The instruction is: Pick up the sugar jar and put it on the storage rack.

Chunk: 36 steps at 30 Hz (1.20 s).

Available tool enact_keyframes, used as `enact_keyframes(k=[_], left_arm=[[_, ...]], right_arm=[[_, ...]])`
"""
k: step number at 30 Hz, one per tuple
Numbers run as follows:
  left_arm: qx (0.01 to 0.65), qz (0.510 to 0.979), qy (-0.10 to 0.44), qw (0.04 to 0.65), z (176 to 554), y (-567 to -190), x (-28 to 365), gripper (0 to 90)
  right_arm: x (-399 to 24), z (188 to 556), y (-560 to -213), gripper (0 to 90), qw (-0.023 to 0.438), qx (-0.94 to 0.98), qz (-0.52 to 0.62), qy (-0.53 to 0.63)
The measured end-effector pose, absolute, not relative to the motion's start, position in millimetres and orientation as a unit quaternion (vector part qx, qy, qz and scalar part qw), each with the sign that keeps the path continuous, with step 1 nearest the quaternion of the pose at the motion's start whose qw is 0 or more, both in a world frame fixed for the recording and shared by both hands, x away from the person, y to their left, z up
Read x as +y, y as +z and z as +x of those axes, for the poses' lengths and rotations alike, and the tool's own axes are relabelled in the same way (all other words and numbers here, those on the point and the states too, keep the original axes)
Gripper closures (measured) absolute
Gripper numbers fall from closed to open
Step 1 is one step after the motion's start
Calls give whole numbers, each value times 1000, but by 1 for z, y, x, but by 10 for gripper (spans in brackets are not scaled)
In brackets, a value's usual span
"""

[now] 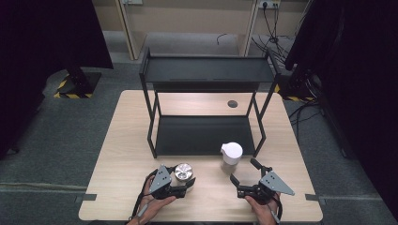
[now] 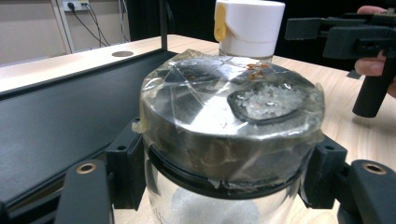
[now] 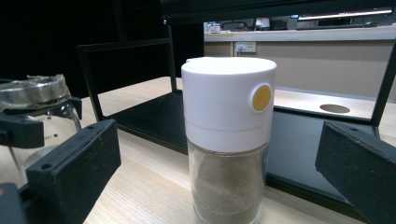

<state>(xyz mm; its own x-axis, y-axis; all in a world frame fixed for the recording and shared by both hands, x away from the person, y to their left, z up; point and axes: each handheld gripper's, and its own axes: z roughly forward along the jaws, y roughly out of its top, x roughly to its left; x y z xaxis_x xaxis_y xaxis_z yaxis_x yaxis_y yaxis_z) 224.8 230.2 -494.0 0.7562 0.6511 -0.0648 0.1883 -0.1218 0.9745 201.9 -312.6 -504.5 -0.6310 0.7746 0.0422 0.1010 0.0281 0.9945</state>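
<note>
The left gripper has closed on the glass jar, left of the white-capped shaker; the right gripper gapes open just before that shaker.

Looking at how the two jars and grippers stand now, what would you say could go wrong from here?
1. The left gripper is shut on the metal-lidded jar just under its lid; smooth glass might slip or tilt when lifted.
2. Film over that lid is wrinkled and loose, so contents could leak if the jar tips.
3. The right gripper is open, close to the white-capped jar, which stands beside the shelf; a careless approach could knock it over.
</note>
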Motion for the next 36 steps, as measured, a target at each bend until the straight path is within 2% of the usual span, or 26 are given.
enact_keyframes(k=[15, 36], left_arm=[[299, 708, 210, 604, 228, -465, 238, 313], [294, 701, 201, 617, 238, -423, 249, 313]], right_arm=[[-313, 202, -505, 3, 275, 662, 331, 614], [-313, 202, -505, 3, 274, 662, 330, 614]])
